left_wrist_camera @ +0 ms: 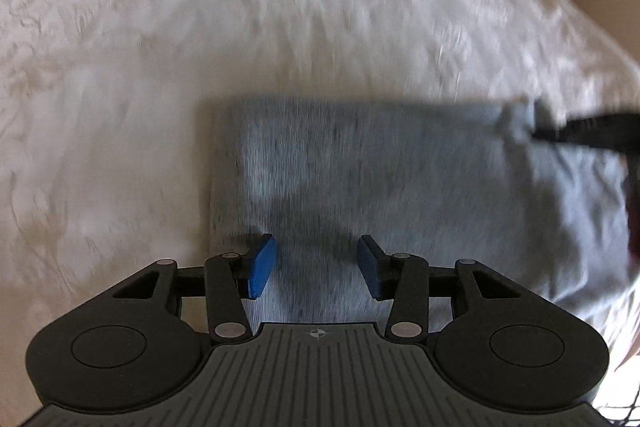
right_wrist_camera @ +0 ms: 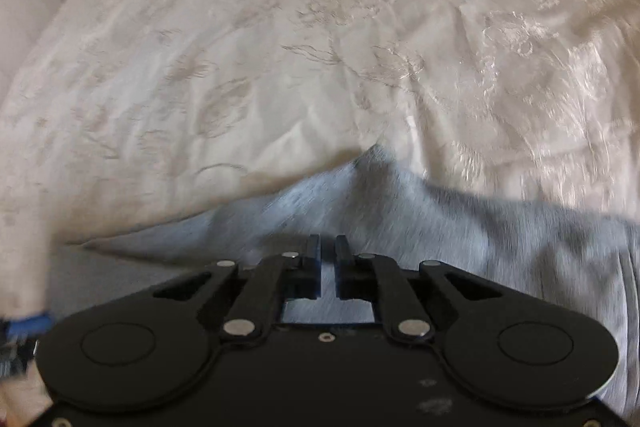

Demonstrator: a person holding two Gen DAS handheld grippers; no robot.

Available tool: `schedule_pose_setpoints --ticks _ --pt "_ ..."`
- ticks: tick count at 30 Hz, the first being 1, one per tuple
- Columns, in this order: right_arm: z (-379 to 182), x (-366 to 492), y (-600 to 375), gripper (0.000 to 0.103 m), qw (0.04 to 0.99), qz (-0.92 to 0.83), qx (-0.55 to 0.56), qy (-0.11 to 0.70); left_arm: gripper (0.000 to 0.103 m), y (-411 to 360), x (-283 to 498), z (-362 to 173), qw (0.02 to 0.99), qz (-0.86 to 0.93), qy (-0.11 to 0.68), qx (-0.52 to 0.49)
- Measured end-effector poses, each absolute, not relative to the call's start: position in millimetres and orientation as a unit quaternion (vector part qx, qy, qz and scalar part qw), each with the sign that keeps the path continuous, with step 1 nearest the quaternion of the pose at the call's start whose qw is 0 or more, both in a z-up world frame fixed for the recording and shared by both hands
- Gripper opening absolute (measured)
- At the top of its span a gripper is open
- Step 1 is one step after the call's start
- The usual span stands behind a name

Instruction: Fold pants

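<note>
Up close, two handheld grippers work a soft grey knit pair of pants (left_wrist_camera: 380,187) on a white embroidered satin bedspread (left_wrist_camera: 200,27).

Nearest, the left gripper (left_wrist_camera: 316,263) hovers with blue pads parted and nothing between them, probably ready to pin the folded layer. The right gripper (right_wrist_camera: 328,267) has its jaws drawn narrow, pinching a lifted corner of the cloth, seemingly to carry it over. Beyond, the bedspread stretches away.
</note>
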State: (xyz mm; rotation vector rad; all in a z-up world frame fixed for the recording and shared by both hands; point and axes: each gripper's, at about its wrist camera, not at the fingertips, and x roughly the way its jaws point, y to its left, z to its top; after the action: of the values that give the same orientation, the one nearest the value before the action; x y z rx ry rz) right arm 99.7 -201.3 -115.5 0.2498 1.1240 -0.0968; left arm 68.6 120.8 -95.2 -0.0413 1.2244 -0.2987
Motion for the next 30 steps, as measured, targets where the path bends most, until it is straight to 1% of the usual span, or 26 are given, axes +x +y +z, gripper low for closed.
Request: schedule_pose_setpoints --ticks 5,8,11,16,19,22,24,25,27,30 --pt "-126 130 -208 0.007 0.836 -0.054 0.103 0.535 0.047 120 71 -104 0.800 -0.138 0.583 -0.020" --pt "-110 125 -211 0.010 0.843 -0.053 0.101 0.525 0.047 122 74 -101 0.799 -0.136 0.585 -0.021" --pt "-82 101 -206 0.014 0.856 -0.037 0.109 0.504 0.047 125 61 -86 0.811 -0.140 0.567 -0.020" --pt "-55 41 -179 0.015 0.862 0.018 0.112 0.495 0.047 132 32 -78 0.811 -0.160 0.563 -0.006" --pt "-67 6 -160 0.017 0.842 0.027 0.101 0.528 0.047 140 17 -87 0.803 -0.159 0.575 -0.003" --pt "-94 -23 -146 0.017 0.817 0.003 0.079 0.571 0.047 142 9 -92 0.801 -0.175 0.572 0.013" --pt "-100 -36 -143 0.017 0.816 -0.018 0.079 0.572 0.048 138 12 -93 0.799 -0.186 0.571 0.030" --pt "-98 -40 -144 0.019 0.818 -0.029 0.087 0.568 0.049 137 14 -93 0.797 -0.190 0.572 0.034" --pt "-90 -48 -149 0.028 0.822 -0.051 0.112 0.557 0.050 138 16 -93 0.796 -0.199 0.571 0.038" --pt "-76 -63 -157 0.030 0.833 -0.082 0.132 0.531 0.050 137 19 -97 0.794 -0.208 0.570 0.035"
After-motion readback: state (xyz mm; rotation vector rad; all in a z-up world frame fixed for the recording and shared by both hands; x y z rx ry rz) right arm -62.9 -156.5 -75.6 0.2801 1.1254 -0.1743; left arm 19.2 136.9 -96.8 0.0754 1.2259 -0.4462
